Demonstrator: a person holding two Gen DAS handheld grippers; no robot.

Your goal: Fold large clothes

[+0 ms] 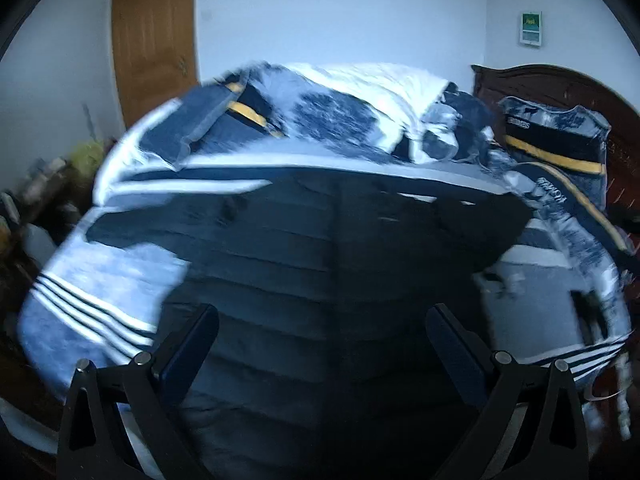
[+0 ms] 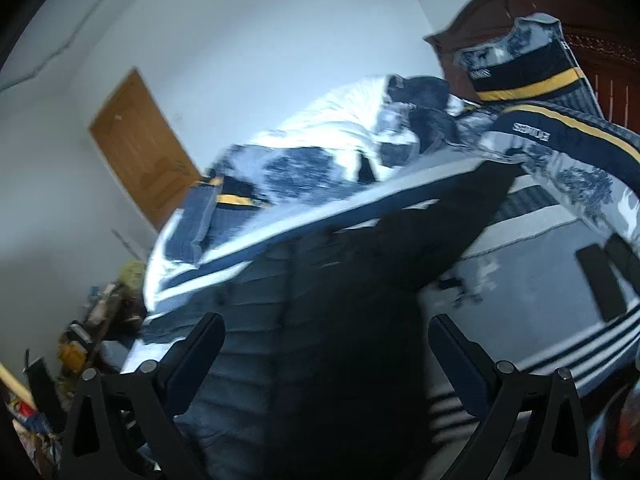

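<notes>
A dark quilted jacket (image 1: 320,248) is seen spread flat across the middle of the bed (image 1: 120,280), over a blue and white patterned bedspread (image 1: 104,272) with dark stripes. The left hand-held gripper (image 1: 322,340) is held above the near part of the jacket with its fingers wide apart and nothing caught between them. The right hand-held gripper (image 2: 326,348) is likewise released, its fingers spread over the same jacket (image 2: 320,300), seen here at a tilt. Whether either one touches the fabric cannot be told. A rumpled quilt (image 1: 360,92) is heaped at the far side of the bed, and a pillow (image 1: 560,140) with a yellow band is propped against the dark wooden headboard (image 1: 560,84). A brown door (image 1: 156,40) is set in the pale wall beyond, and clutter (image 2: 92,320) is piled on the floor beside the bed
</notes>
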